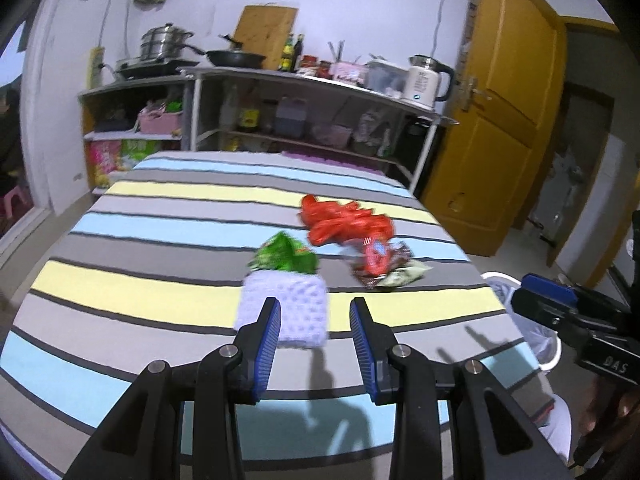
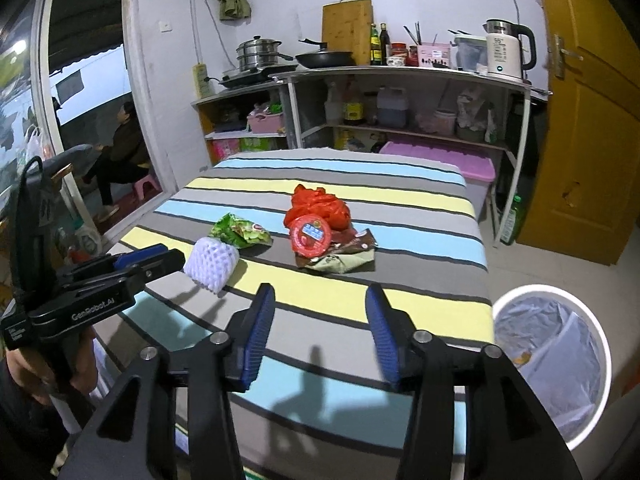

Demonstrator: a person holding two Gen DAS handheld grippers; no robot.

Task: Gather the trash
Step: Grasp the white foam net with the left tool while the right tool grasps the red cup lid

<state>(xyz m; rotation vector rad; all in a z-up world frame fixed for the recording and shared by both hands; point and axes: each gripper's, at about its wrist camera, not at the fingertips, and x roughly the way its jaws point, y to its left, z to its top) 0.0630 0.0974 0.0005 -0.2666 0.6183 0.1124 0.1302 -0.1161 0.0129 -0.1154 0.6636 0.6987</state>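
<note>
Striped tabletop [image 2: 400, 200], cloth-covered in grey, blue and yellow bands, on which the trash is laid out

Left hand-held gripper [image 1: 314, 320]: held low over the near edge, blue pads [image 1: 267, 344] set wide apart, nothing gripped; the foam net is seen just ahead, partly between the fingertips, though contact cannot be told. In the right wrist view this gripper [image 2: 160, 258] is seen at the left side, its tip just beside the net

Foam net [image 2: 211, 260]: white, mesh-textured, lying leftmost of the trash on the tabletop

Green wrapper [image 2: 242, 233]: crumpled, just behind the net and close to it

Red bag [image 2: 320, 206]: crumpled plastic, further back, near the middle of the tabletop

Red round lid [image 2: 311, 236]: with a blue label, propped tilted against the front of the red bag

Brown wrapper [image 2: 352, 246]: flattened, under and beside the lid, with a pale wrapper [image 2: 340, 264] at its front edge

Right hand-held gripper [image 2: 320, 320]: held over the near edge of the tabletop, jaws wide apart, nothing gripped, well apart from the trash

Bin [image 2: 600, 320]: white-rimmed, lined with a clear bag, standing on the floor beside the right edge of the tabletop; small scraps are seen inside

Shelf [image 2: 400, 70]: behind the tabletop against the wall, carrying a kettle [image 2: 506, 50]
</note>
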